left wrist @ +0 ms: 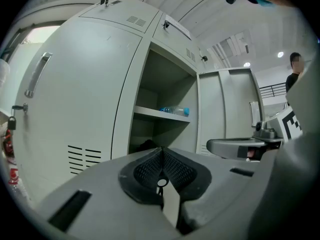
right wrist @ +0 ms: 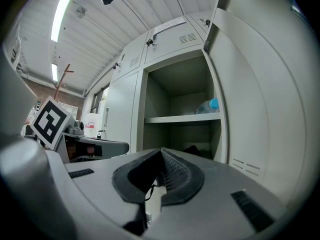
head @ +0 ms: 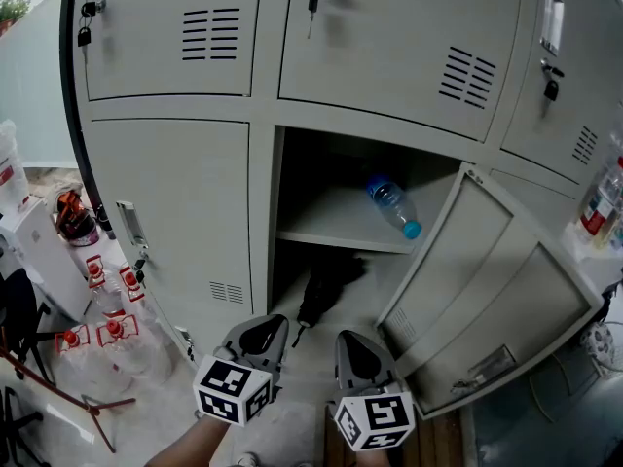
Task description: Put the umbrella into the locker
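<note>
Left gripper [head: 267, 329] and right gripper [head: 354, 344]: grey shells, black ribbed pads [left wrist: 175, 170]; white cubes [head: 232, 389] with black square markers.

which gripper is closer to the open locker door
Right. The right gripper sits just left of the open door, beside its inner face. The left gripper is further left, on the far side of the right one.
</note>
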Tool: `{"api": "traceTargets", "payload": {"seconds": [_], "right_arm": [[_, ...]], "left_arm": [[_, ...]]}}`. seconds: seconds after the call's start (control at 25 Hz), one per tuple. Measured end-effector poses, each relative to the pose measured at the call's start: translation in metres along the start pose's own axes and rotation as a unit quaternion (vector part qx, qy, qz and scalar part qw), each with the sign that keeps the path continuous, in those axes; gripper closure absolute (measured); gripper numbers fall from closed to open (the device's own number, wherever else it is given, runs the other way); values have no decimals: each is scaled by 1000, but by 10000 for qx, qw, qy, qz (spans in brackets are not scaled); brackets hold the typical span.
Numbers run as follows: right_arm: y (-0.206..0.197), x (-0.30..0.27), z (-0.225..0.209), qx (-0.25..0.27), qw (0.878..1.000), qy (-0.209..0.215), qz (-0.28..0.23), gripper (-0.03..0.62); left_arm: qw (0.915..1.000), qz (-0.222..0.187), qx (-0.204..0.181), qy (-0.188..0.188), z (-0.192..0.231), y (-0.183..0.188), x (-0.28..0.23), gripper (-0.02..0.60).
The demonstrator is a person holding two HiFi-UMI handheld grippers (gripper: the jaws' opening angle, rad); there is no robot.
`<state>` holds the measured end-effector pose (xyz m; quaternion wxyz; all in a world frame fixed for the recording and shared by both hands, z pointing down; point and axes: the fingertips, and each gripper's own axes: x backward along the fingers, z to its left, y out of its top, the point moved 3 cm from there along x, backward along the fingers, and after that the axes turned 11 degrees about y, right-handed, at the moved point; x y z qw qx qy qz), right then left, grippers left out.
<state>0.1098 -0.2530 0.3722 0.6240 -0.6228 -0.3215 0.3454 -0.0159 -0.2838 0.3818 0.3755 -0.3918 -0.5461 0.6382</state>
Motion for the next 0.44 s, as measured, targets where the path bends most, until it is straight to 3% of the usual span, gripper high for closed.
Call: {"api": "traceTargets", "payload": {"seconds": [0.44], "right_arm": [[1,1,0,0,10000,-25,24,591]], "left_arm": [[10000,51,29,-52,-3,-2,-2,566]]}}
